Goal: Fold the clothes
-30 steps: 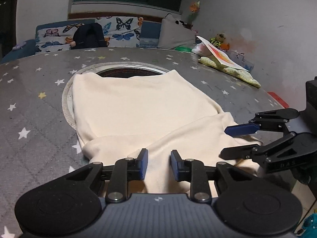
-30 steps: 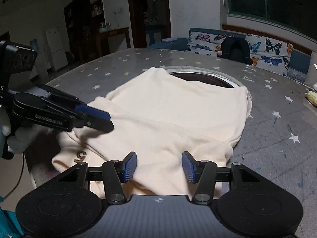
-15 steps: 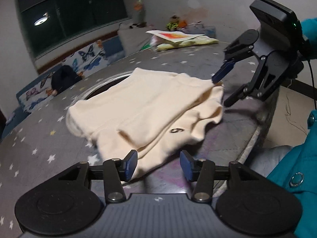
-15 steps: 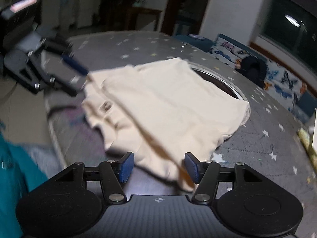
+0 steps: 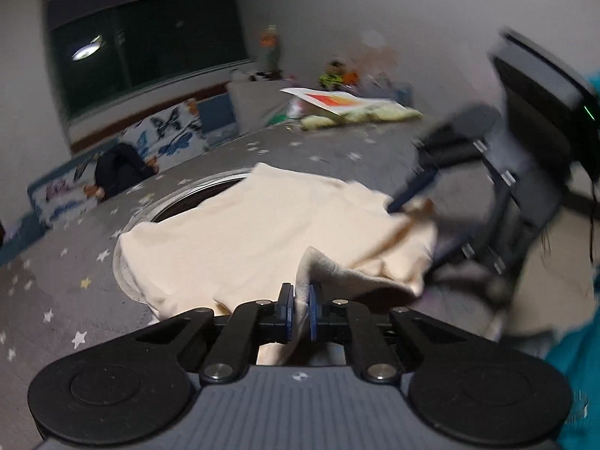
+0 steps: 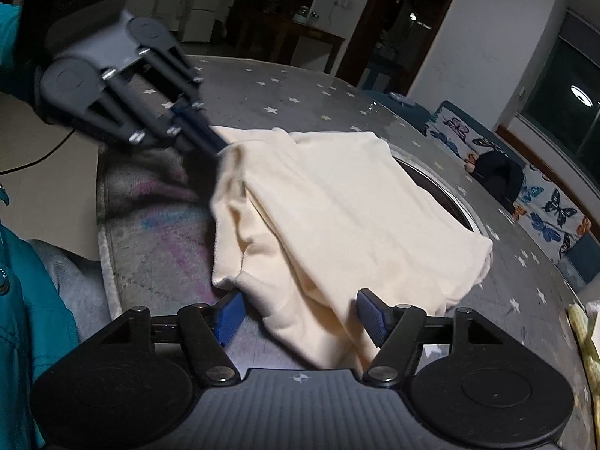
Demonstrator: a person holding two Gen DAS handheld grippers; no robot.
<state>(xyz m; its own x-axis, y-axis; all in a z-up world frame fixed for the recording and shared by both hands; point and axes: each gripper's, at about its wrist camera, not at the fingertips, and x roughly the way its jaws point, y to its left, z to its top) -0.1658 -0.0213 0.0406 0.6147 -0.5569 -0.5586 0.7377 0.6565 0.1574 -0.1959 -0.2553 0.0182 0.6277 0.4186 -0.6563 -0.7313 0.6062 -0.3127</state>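
Observation:
A cream garment [image 5: 262, 232] lies partly folded on the grey star-print table [image 5: 56, 292]. It also shows in the right wrist view [image 6: 356, 210]. My left gripper [image 5: 299, 309] is shut on a near corner of the garment and lifts it; it also shows in the right wrist view [image 6: 213, 142], pinching that corner. My right gripper [image 6: 300, 315] is open, its blue pads either side of the garment's near edge. It shows blurred in the left wrist view [image 5: 420, 221] at the garment's right edge.
A round opening [image 5: 202, 195] in the table lies under the garment's far side. A butterfly-print sofa [image 5: 165, 135] stands behind. A pillow and a paper [image 5: 337, 103] lie at the far right. The table edge [image 6: 108, 262] and a teal sleeve [image 6: 30, 300] are close.
My left gripper has closed on the garment's corner and raised it. My right gripper has moved in so that the garment's edge lies between its open fingers.

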